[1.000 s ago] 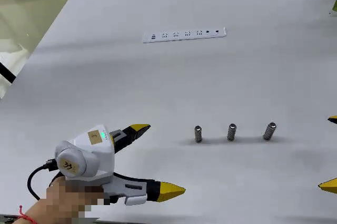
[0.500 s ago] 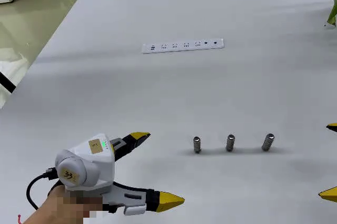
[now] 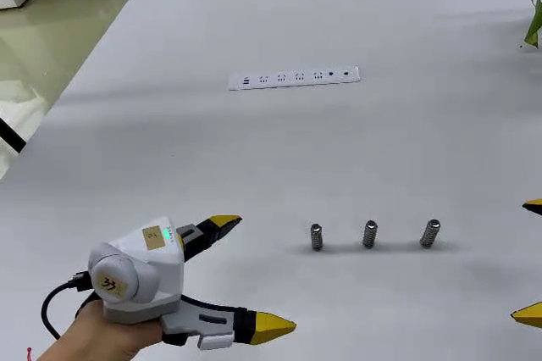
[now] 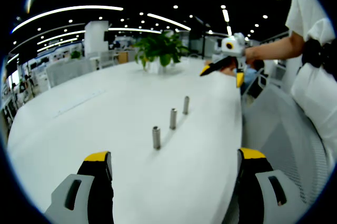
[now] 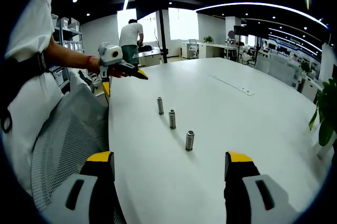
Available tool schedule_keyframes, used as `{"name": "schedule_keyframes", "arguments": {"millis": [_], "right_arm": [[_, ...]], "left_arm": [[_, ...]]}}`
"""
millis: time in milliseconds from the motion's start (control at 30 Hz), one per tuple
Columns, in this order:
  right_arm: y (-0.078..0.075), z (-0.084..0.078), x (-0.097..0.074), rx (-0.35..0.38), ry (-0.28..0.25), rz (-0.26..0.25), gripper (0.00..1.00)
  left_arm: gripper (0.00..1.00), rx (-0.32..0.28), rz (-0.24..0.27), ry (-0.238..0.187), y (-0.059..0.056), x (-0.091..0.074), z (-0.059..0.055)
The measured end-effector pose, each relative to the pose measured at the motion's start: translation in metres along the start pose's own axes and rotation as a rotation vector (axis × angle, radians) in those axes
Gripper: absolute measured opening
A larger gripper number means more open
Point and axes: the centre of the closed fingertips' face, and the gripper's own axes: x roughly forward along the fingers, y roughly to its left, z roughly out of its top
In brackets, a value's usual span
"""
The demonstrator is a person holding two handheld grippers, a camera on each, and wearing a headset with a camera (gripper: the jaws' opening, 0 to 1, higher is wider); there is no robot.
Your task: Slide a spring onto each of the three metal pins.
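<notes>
Three short metal pins stand upright in a row on the white table (image 3: pixel 169 149): left pin (image 3: pixel 316 236), middle pin (image 3: pixel 369 234), right pin (image 3: pixel 430 233). Each looks ribbed, as if a coil spring sits around it. In the right gripper view the row (image 5: pixel 172 119) shows the same coils. My left gripper (image 3: pixel 250 274) is open and holds nothing, left of the pins and apart from them. My right gripper (image 3: pixel 531 259) is open at the right edge, with only its yellow tips showing. The pins (image 4: pixel 172 119) lie ahead of the open left gripper (image 4: pixel 174 155); the right gripper (image 5: pixel 169 156) is empty too.
A white power strip (image 3: pixel 294 78) lies farther back on the table. Plant leaves (image 3: pixel 533 26) reach in at the far right edge. A mesh chair (image 5: pixel 68 134) stands by the table's near edge. A person (image 5: pixel 129 34) stands far off in the room.
The head camera has tilted, so the whole picture has slid down a little. Pins and both grippers stay where they were.
</notes>
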Motion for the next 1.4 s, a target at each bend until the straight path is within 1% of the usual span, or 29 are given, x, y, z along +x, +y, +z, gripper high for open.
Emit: {"name": "schedule_keyframes", "arguments": {"millis": [133, 500, 1400], "right_arm": [[0.0021, -0.0007, 0.0004, -0.001, 0.004, 0.004, 0.87], [0.0018, -0.0006, 0.0000, -0.001, 0.002, 0.004, 0.87], [0.0040, -0.0044, 0.0014, -0.002, 0.008, 0.012, 0.87]], "left_arm": [[1.00, -0.002, 0.001, -0.001, -0.0006, 0.0001, 0.0001], [1.00, -0.004, 0.001, -0.003, -0.0009, 0.0012, 0.0008], [1.00, -0.008, -0.001, 0.002, -0.0025, 0.0011, -0.0029]]}}
